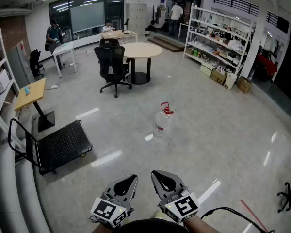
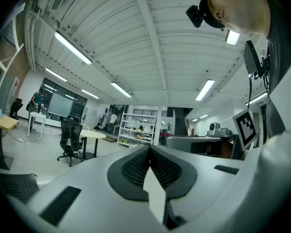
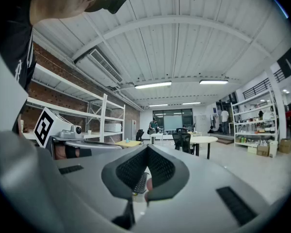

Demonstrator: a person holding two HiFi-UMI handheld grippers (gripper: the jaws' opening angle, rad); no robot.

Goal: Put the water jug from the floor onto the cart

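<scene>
I am judging this as the approach, with nothing grasped yet. The cart (image 1: 63, 144) is sitting far left of the left tongs (image 1: 127, 182), which are pointing level and pinched shut on nothing. The right tongs (image 1: 161, 178), just beside them, are likewise level, closed and empty. The water jug (image 1: 163, 120) is standing on the floor well ahead of them, so walking up and opening comes next.
</scene>
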